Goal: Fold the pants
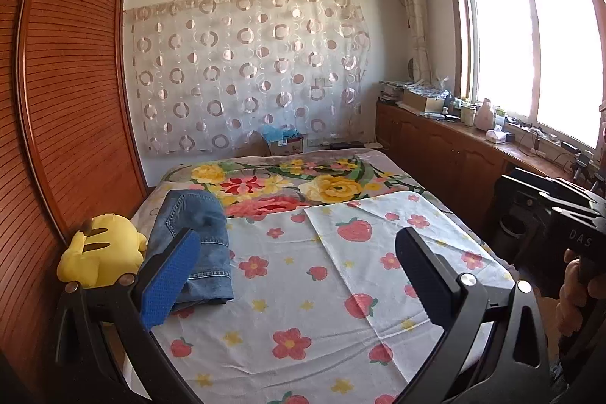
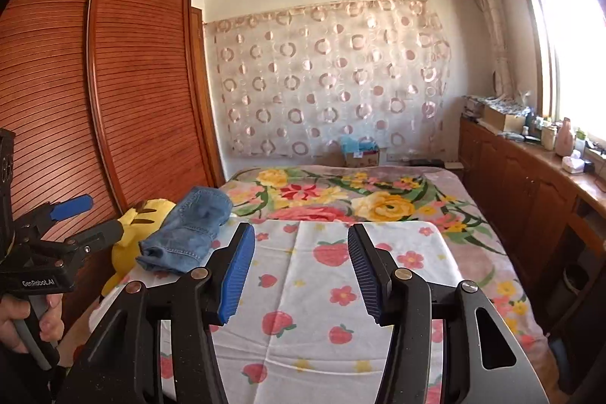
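A box [image 1: 283, 142] far ahead of both grippers holds something blue. The left gripper [image 1: 299, 275] gapes wide, empty; the right gripper [image 2: 301, 271] stands apart, empty. Folded pants [image 1: 197, 237] lie ahead-left, beside a toy [image 1: 100, 247].

The middle of the strawberry sheet [image 1: 303, 290] lay flat and bare, with lots of room to reach. On its left side sat the folded jeans [image 1: 197, 237], touching a yellow plush toy [image 1: 100, 247] beside the big wooden wardrobe [image 1: 68, 82].
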The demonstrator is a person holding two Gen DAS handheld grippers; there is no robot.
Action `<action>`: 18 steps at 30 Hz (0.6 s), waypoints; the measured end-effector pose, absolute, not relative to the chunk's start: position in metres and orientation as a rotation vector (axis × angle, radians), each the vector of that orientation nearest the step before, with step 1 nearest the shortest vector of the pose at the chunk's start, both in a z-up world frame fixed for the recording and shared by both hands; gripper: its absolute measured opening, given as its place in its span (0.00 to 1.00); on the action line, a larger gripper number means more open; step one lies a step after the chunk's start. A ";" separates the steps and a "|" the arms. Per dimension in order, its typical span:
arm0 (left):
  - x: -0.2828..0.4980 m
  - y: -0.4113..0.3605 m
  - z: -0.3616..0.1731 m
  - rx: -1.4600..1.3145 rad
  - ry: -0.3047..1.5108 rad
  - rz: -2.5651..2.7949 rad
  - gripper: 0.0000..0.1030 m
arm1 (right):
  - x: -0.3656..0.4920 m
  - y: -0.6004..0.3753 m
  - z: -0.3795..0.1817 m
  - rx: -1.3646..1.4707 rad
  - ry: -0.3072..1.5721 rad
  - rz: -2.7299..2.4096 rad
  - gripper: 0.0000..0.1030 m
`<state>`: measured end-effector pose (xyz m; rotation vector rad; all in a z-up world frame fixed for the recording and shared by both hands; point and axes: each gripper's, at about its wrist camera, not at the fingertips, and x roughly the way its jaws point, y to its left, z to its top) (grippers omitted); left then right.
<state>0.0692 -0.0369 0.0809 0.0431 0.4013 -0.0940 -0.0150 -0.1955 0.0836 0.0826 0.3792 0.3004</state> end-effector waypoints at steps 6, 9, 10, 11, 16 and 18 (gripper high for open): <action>0.064 -0.035 0.076 0.010 0.419 -0.066 1.00 | -0.028 -0.190 0.080 0.082 0.375 0.275 0.52; 0.065 -0.034 0.073 0.000 0.432 -0.060 1.00 | -0.029 -0.188 0.077 0.086 0.378 0.276 0.52; 0.065 -0.034 0.072 -0.002 0.435 -0.061 1.00 | -0.029 -0.187 0.076 0.086 0.379 0.274 0.52; 0.065 -0.034 0.071 -0.001 0.438 -0.060 1.00 | -0.029 -0.186 0.076 0.086 0.379 0.274 0.52; 0.066 -0.035 0.070 0.002 0.443 -0.058 1.00 | -0.027 -0.185 0.076 0.090 0.382 0.276 0.52; 0.066 -0.035 0.070 0.002 0.443 -0.056 1.00 | -0.027 -0.185 0.076 0.090 0.382 0.274 0.52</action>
